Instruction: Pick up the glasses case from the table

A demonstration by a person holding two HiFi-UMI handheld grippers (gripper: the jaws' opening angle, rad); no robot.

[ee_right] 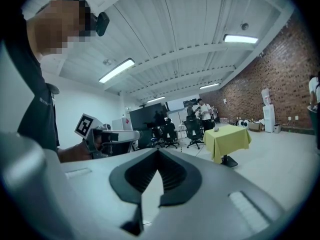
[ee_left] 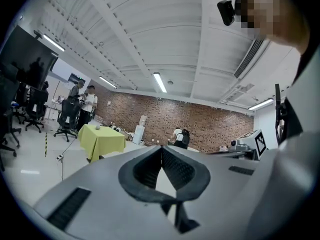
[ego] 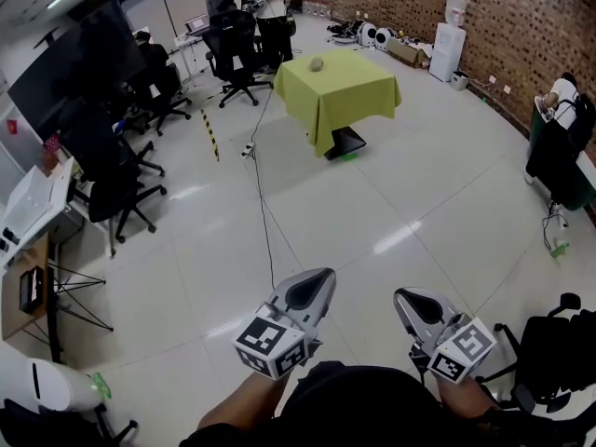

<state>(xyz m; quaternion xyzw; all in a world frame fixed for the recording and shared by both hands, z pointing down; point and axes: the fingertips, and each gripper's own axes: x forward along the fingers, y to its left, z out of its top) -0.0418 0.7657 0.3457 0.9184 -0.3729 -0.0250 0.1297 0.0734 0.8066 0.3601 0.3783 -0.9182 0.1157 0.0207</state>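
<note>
The glasses case [ego: 317, 63] is a small grey-brown lump on a table [ego: 358, 96] draped in yellow-green cloth, far across the room. Both gripper views show the case too, as a tiny shape [ee_left: 98, 127] [ee_right: 216, 129] on the cloth. My left gripper [ego: 325, 274] and right gripper [ego: 400, 295] are held close to the body over the floor, pointing level toward the table and well short of it. In the left gripper view, the left gripper [ee_left: 161, 148] has its jaws meeting with nothing between them. The right gripper [ee_right: 159, 150] is likewise shut and empty.
A black cable [ego: 264, 214] runs over the glossy floor toward the table. Office chairs [ego: 121, 189] and desks line the left side. Two people [ego: 270, 3] stand behind the table, another person [ego: 562, 101] at the right wall. A water dispenser [ego: 448, 45] stands by the brick wall.
</note>
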